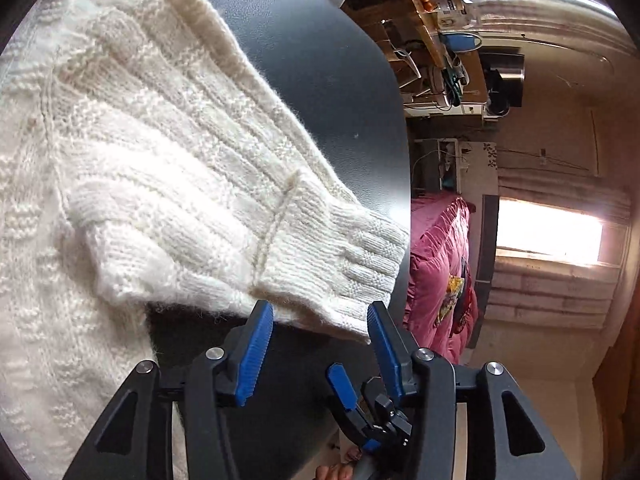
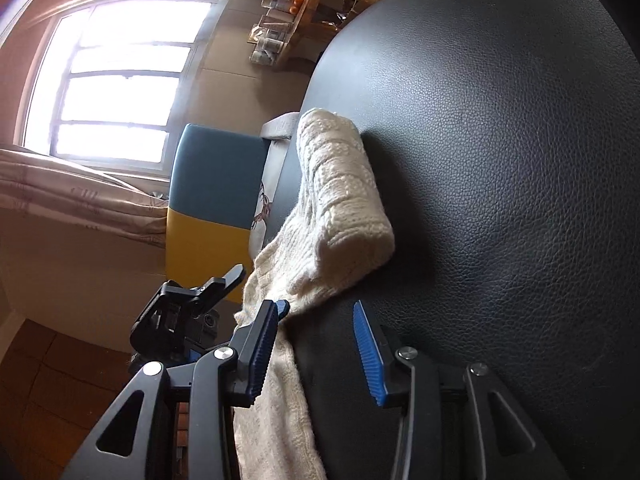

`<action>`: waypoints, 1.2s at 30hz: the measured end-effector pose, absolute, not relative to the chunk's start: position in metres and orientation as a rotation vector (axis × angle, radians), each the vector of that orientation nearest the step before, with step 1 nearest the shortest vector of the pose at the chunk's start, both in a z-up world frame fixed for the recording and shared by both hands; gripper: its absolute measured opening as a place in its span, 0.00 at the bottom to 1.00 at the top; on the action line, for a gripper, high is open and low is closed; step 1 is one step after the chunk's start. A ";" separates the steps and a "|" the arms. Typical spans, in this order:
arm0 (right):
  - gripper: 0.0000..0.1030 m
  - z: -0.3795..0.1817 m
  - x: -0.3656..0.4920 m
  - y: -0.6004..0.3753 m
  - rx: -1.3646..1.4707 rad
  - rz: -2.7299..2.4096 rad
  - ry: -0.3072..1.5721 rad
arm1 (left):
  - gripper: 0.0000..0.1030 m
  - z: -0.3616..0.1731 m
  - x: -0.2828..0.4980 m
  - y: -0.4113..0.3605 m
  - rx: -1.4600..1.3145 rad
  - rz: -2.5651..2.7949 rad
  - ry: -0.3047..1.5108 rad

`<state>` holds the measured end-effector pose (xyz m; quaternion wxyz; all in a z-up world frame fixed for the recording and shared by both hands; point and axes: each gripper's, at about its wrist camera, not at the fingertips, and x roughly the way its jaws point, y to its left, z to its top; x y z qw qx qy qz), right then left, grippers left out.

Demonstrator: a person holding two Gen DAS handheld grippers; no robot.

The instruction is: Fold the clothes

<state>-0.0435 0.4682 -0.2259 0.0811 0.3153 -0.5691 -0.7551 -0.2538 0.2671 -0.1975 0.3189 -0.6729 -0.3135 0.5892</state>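
Observation:
A cream knitted sweater (image 1: pixel 132 152) lies on a black leather-like table (image 1: pixel 328 92). One sleeve is folded across the body, its ribbed cuff (image 1: pixel 360 264) near the table's edge. My left gripper (image 1: pixel 320 314) is open, its blue pads just in front of the cuff, holding nothing. In the right wrist view a folded part of the sweater (image 2: pixel 344 200) rests on the table (image 2: pixel 500 160) and its edge hangs over the side. My right gripper (image 2: pixel 318 308) is open at that edge, its left finger (image 2: pixel 262 344) touching the knit. The other gripper (image 2: pixel 188 312) shows at left.
A bed with a pink cover (image 1: pixel 440 272) stands beyond the table. Cluttered wooden shelves (image 1: pixel 436 32) line the wall. A blue and yellow chair (image 2: pixel 212 200) stands beside the table under a bright window (image 2: pixel 116 80).

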 end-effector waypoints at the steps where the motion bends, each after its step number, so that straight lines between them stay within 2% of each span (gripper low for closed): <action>1: 0.39 -0.225 -0.045 0.469 0.943 -2.264 -1.693 | 0.48 -0.199 -0.255 0.269 -1.771 1.551 -0.833; 9: 0.41 -0.196 -0.052 0.475 0.866 -2.381 -1.552 | 0.63 -0.216 -0.261 0.272 -1.816 1.524 -0.951; 14: 0.41 -0.195 -0.068 0.484 0.888 -2.445 -1.547 | 0.63 -0.218 -0.262 0.272 -1.795 1.504 -1.025; 16: 0.41 -0.204 -0.076 0.486 0.984 -2.443 -1.563 | 0.63 -0.221 -0.262 0.273 -1.804 1.476 -1.061; 19: 0.37 -0.218 -0.077 0.487 1.018 -2.416 -1.586 | 0.63 -0.221 -0.262 0.275 -1.796 1.461 -1.103; 24: 0.36 -0.220 -0.073 0.486 0.991 -2.415 -1.541 | 0.62 -0.215 -0.267 0.284 -1.757 1.494 -1.067; 25: 0.36 -0.221 -0.074 0.486 0.989 -2.412 -1.542 | 0.60 -0.213 -0.267 0.287 -1.749 1.506 -1.047; 27: 0.36 -0.221 -0.075 0.486 0.982 -2.406 -1.547 | 0.38 -0.208 -0.268 0.293 -1.733 1.536 -0.989; 28: 0.36 -0.221 -0.074 0.486 0.978 -2.403 -1.554 | 0.33 -0.207 -0.268 0.296 -1.733 1.556 -0.953; 30: 0.36 -0.220 -0.073 0.487 0.968 -2.398 -1.566 | 0.09 -0.207 -0.268 0.299 -1.745 1.602 -0.882; 36: 0.38 -0.215 -0.063 0.491 0.892 -2.389 -1.611 | 0.08 -0.193 -0.264 0.299 -1.672 1.700 -0.742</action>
